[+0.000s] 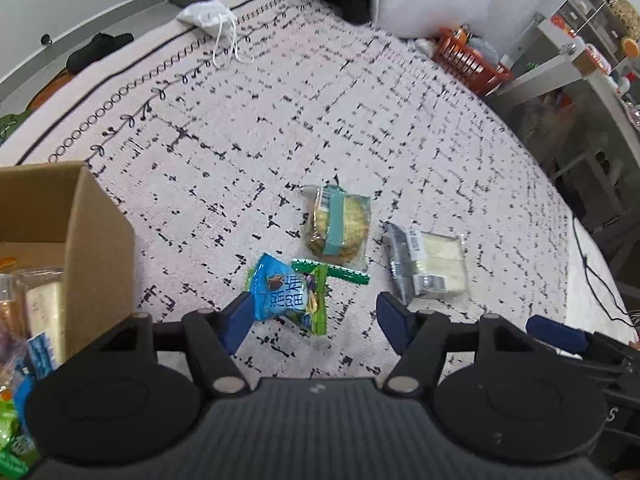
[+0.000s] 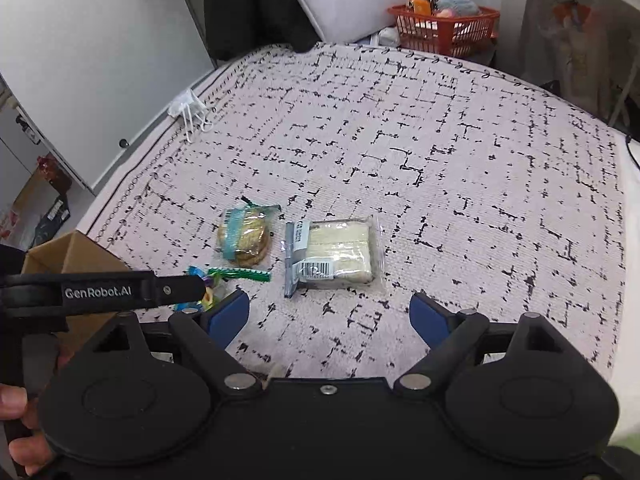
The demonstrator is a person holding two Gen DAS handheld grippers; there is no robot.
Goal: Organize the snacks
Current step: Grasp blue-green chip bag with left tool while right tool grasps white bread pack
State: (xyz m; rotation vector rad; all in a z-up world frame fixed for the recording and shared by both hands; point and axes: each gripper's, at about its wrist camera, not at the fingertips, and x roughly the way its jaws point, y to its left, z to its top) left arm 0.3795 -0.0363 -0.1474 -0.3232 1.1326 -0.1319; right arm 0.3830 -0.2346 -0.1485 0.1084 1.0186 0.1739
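**Both grippers low over the rug, three snack packs still loose**

Seen from the left wrist, the left gripper (image 1: 314, 320) hangs over a pale rug (image 1: 360, 120) patterned with black dashes. Its blue pads stand apart, gripping nothing. The blue snack pouch (image 1: 280, 294) lies on the rug just off the left pad, overlapping it in the picture; whether they touch cannot be told. A green wrapper (image 1: 332, 272) pokes out from under the pouch toward 2 o'clock. At 12 o'clock from the pouch sits the round cookie pack (image 1: 340, 228) with a teal band, and at 3 o'clock lies the clear pack of pale wafers (image 1: 432, 264). An open cardboard box (image 1: 100, 248) stands at 9 o'clock, with several wrapped snacks already inside.

From the right wrist, the right gripper (image 2: 330, 314) also has its pads wide apart and bare. The wafer pack (image 2: 340, 254) lies at 12 o'clock just beyond them, the cookie pack (image 2: 246, 240) at 11 o'clock. A red basket (image 2: 444, 28) stands off the rug's far edge.
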